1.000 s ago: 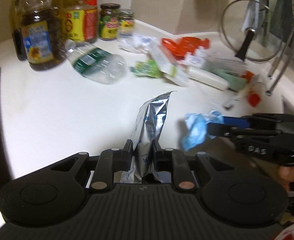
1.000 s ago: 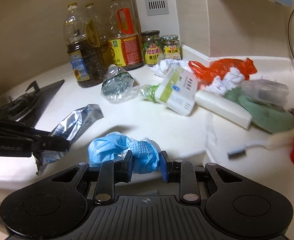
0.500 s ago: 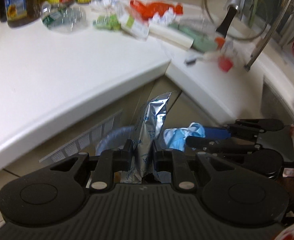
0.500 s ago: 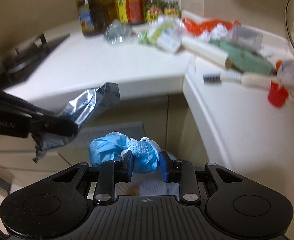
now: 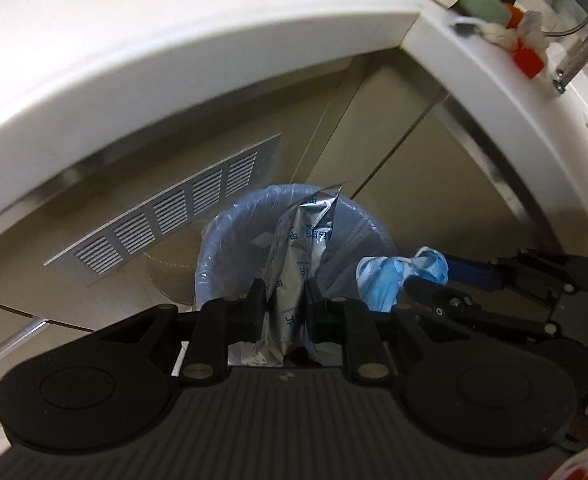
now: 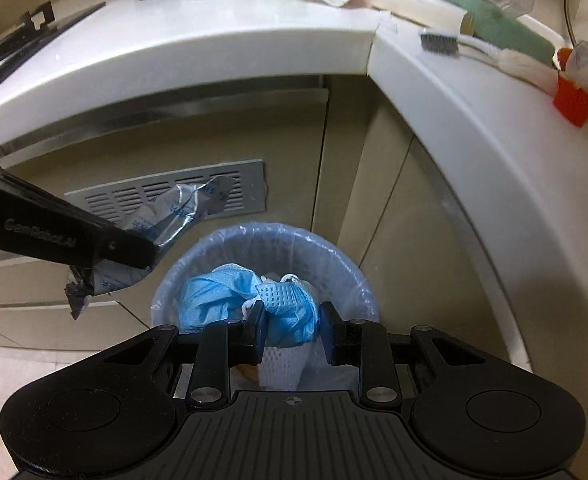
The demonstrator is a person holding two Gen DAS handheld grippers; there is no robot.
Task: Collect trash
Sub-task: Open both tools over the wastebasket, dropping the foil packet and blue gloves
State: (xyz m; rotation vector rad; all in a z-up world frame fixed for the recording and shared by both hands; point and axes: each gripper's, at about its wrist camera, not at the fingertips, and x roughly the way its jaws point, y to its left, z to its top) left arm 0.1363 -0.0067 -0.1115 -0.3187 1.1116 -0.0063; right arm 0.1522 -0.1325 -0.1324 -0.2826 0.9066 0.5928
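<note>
The white L-shaped stone counter runs across the far side with more litter along its far and right stretches, and in the corner below it, against beige cabinet doors, stands a round bin lined with a pale blue plastic bag. Over the bin's left edge, the left gripper has its jaws pinched narrow on a crinkled silver foil pouch, light and slippery, best held low on its flat body. Over the bin's mouth, the right gripper clamps a crumpled blue disposable glove, soft, weightless, likely to cling.
</note>
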